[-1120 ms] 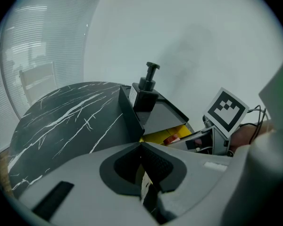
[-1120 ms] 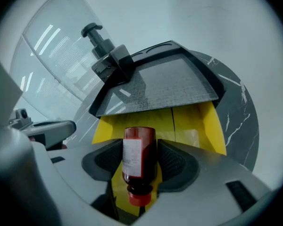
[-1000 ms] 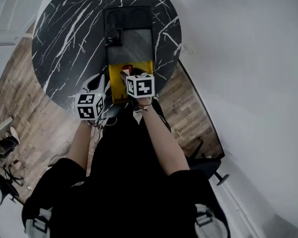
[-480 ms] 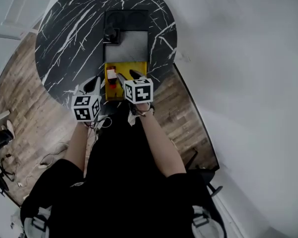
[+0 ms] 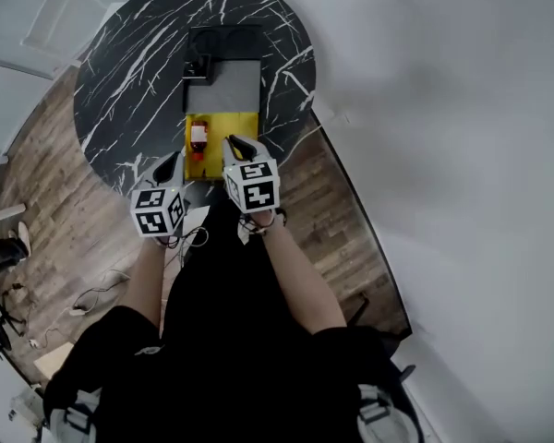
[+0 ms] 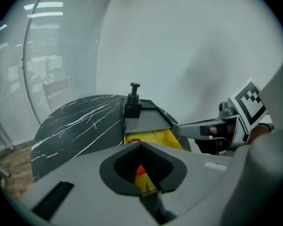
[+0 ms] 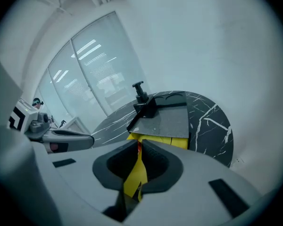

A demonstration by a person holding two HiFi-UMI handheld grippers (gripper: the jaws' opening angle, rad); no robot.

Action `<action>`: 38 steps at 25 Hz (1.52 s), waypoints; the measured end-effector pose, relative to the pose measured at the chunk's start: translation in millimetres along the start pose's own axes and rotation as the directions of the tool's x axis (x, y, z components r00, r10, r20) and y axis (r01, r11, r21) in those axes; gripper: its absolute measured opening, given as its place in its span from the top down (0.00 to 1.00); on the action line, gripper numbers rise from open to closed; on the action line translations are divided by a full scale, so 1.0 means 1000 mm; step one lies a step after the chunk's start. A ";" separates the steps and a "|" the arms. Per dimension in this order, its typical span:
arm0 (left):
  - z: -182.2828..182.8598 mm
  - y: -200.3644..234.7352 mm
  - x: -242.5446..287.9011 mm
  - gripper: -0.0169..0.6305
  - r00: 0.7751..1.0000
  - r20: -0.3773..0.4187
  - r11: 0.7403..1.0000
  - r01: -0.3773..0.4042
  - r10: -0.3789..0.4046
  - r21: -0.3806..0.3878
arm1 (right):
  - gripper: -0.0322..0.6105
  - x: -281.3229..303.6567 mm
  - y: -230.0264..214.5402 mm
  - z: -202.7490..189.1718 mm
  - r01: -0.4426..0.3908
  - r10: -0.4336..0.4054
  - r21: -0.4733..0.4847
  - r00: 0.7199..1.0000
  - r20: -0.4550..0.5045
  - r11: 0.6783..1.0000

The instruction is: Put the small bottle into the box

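Observation:
The small bottle point(image 5: 198, 137), clear with a red cap, lies on its side in the left part of the open yellow box point(image 5: 237, 124) at the near edge of the round black marble table point(image 5: 129, 72). My right gripper point(image 5: 240, 142) hovers at the box's near right edge, apart from the bottle. Its jaws are closing and stand almost together with nothing between them point(image 7: 138, 144). My left gripper point(image 5: 173, 161) hangs just left of the box, shut and empty point(image 6: 141, 146). In the left gripper view the bottle's red cap point(image 6: 133, 140) peeks over the jaws.
A grey lid point(image 5: 223, 86) adjoins the box's far side, with a black knobbed block point(image 5: 196, 65) and a dark tray point(image 5: 226, 40) beyond. Wooden floor point(image 5: 37, 183) surrounds the table, with cables at the lower left. A white wall point(image 5: 443, 109) rises on the right.
My right gripper drew back from over the box toward me and its jaws came together. The bottle now lies alone in the box. The left gripper stays near the table edge.

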State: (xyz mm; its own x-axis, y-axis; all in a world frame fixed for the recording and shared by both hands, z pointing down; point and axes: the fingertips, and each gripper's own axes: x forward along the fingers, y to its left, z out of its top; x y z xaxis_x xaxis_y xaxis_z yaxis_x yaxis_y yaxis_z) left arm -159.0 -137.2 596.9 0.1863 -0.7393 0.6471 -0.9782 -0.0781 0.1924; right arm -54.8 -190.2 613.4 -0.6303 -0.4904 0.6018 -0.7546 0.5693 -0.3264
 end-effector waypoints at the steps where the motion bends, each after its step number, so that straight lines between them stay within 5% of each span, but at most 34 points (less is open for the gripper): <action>1: 0.000 -0.006 -0.004 0.97 1.000 0.008 1.000 -0.004 0.004 0.000 | 0.93 -0.007 0.000 0.001 -0.002 0.002 -0.011 1.000 0.012 1.000; 14: 0.008 -0.066 -0.043 0.98 0.992 0.112 0.999 -0.051 0.050 0.012 | 0.95 -0.076 0.000 0.028 -0.073 0.086 -0.079 0.978 0.190 0.994; 21: 0.040 -0.089 -0.075 0.97 0.975 0.210 0.996 -0.081 0.074 0.025 | 0.96 -0.125 0.017 0.079 -0.077 0.138 -0.184 0.927 0.348 0.980; 25: 0.069 -0.106 -0.097 0.97 0.951 0.300 0.995 -0.094 0.079 0.033 | 0.96 -0.162 0.027 0.107 -0.018 0.143 -0.290 0.896 0.420 0.957; 30: 0.095 -0.127 -0.121 0.97 0.910 0.401 0.988 -0.143 0.108 0.059 | 0.96 -0.219 0.037 0.140 0.113 0.161 -0.450 0.834 0.528 0.886; 38: 0.139 -0.178 -0.165 0.97 0.844 0.533 0.990 -0.113 0.054 0.079 | 0.96 -0.283 0.034 0.166 0.120 0.173 -0.402 0.767 0.618 0.908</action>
State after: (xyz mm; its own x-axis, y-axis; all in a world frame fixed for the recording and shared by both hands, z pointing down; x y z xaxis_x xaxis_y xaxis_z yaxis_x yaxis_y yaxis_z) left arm -28.1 -94.4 353.0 0.0559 -0.9850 0.1631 -0.9972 -0.0469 0.0590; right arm 67.4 -141.4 310.7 -0.7265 -0.6856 -0.0457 -0.6870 0.7233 0.0693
